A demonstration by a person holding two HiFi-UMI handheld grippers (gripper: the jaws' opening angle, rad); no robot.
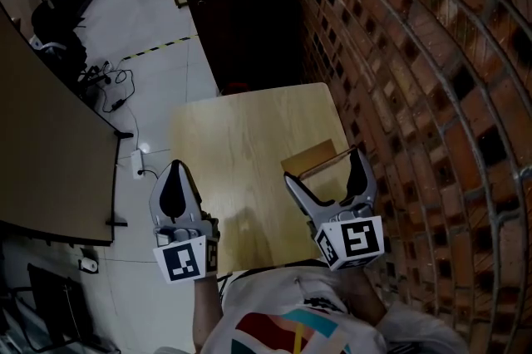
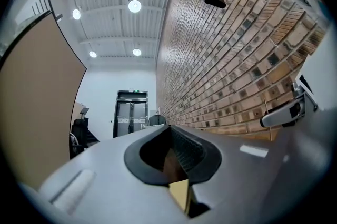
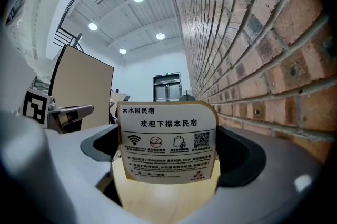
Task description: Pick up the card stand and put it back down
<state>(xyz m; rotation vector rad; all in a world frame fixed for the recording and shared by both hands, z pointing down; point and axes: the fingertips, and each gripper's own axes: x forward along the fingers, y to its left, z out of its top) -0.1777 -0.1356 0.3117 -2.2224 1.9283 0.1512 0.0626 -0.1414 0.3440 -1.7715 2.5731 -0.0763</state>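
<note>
Right gripper view: right gripper (image 3: 169, 134) wide open around the small wooden card stand with a white printed card (image 3: 167, 144), not touching it. Stands on the pale wooden bench (image 1: 241, 145). Fits just before grabbing or just after letting go. Left gripper (image 1: 175, 171) closed tight, empty.

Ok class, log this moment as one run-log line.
left gripper: shut, empty | right gripper: open, jaws flanking card stand | card stand: standing on table, ungripped
</note>
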